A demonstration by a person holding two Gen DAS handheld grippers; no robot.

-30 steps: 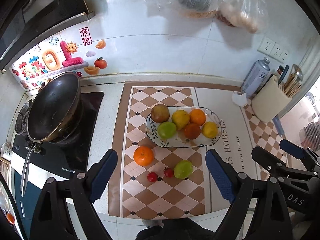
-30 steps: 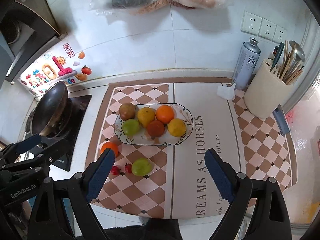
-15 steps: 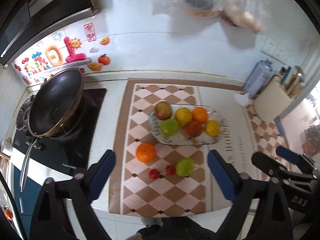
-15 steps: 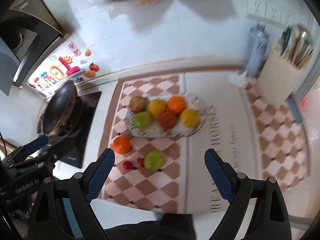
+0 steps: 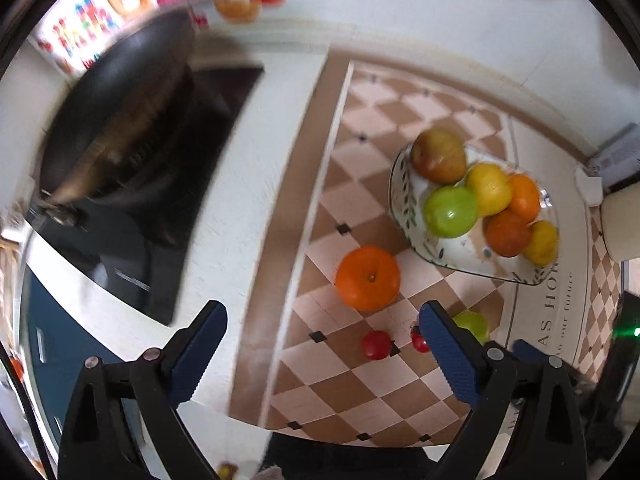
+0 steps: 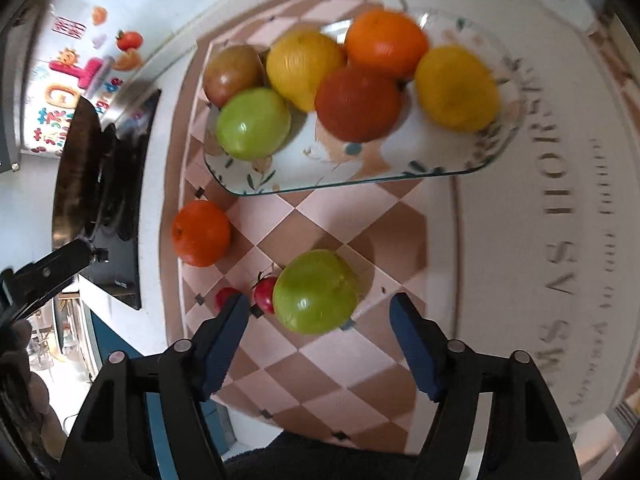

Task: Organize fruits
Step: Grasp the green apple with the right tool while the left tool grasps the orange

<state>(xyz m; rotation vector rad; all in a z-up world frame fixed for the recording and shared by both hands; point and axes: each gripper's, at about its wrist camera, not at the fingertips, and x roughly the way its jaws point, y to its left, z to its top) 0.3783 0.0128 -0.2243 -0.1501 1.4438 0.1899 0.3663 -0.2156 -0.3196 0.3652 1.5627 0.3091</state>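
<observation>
A glass plate (image 6: 360,168) (image 5: 460,254) holds several fruits: oranges, yellow ones, a green apple and a brownish one. On the checkered mat lie a loose orange (image 5: 367,278) (image 6: 201,233), a green apple (image 6: 316,291) (image 5: 474,325) and two small red tomatoes (image 5: 376,345) (image 6: 265,294). My right gripper (image 6: 320,326) is open, low over the mat, with the green apple just ahead between its fingers. My left gripper (image 5: 320,340) is open and empty, near the orange and tomatoes.
A dark wok (image 5: 116,120) sits on a black stove (image 5: 160,248) at the left. The counter's front edge (image 5: 224,408) is close below the grippers. A beige container (image 5: 622,224) stands at the right. Coloured stickers (image 6: 72,88) mark the back wall.
Both grippers have dropped down and forward toward the mat. The right one has closed in on the loose green apple; the left one has neared the orange. Both stay open.
</observation>
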